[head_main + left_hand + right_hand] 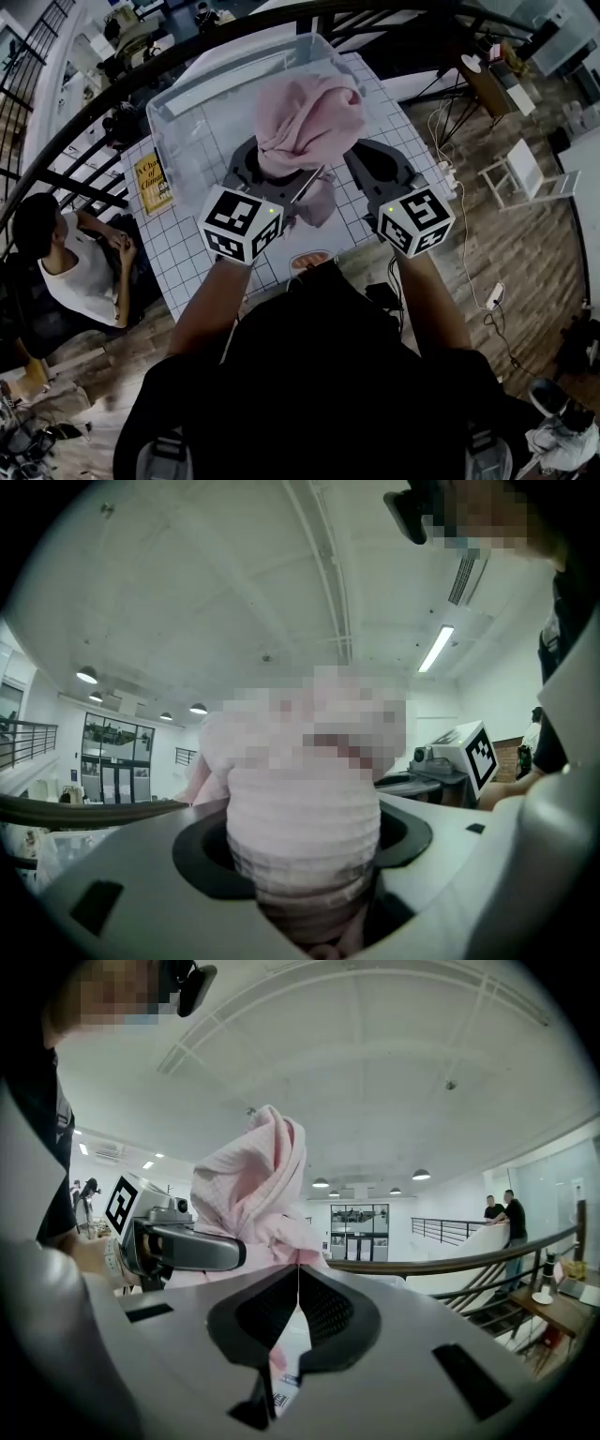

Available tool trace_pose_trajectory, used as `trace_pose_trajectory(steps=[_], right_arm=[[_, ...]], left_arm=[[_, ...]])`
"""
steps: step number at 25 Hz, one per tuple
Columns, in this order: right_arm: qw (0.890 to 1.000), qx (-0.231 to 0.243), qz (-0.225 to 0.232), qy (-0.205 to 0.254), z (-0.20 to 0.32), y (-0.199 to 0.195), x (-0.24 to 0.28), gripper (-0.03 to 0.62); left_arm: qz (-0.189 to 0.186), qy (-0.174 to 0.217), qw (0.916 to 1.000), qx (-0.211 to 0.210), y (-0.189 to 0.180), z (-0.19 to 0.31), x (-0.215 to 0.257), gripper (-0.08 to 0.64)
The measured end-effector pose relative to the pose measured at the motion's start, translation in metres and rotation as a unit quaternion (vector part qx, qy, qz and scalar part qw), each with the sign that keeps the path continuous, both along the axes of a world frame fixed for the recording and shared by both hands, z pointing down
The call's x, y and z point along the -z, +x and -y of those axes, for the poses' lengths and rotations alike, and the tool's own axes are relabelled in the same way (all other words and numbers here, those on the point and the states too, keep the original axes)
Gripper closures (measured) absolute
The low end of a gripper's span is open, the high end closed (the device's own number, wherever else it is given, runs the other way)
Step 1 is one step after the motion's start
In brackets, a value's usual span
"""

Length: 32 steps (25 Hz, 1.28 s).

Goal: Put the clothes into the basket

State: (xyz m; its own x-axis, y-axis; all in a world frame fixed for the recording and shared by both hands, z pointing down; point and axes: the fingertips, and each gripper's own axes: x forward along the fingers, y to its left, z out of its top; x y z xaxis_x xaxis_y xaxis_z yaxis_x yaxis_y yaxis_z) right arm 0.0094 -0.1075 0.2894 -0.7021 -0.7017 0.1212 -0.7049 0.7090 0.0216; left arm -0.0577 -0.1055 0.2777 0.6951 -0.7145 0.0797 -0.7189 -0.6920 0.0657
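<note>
Left tool, raised over the table and basket, clenches the pink garment. The right tool is closed, apparently empty. Released too near the rim, the cloth could drape outside, or a fold might snag the jaws.

Only the yellow book bears print, too small to read reliably.

Open-topped clear basket beyond the bunched pink garment; yellow book by its left wall
</note>
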Motion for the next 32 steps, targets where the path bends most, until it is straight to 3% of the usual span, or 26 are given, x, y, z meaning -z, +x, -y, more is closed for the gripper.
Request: trace_pose_trajectory(steps=[15, 32], right_arm=[[0.997, 0.064, -0.012, 0.037, 0.089, -0.024, 0.036, 0.574], [0.991, 0.123, -0.011, 0.053, 0.155, -0.063, 0.053, 0.574]], left_arm=[[-0.006, 0.055, 0.996, 0.071, -0.022, 0.079, 0.056, 0.235], [0.009, 0.119, 0.9813, 0.152, -0.075, 0.155, 0.115, 0.233]])
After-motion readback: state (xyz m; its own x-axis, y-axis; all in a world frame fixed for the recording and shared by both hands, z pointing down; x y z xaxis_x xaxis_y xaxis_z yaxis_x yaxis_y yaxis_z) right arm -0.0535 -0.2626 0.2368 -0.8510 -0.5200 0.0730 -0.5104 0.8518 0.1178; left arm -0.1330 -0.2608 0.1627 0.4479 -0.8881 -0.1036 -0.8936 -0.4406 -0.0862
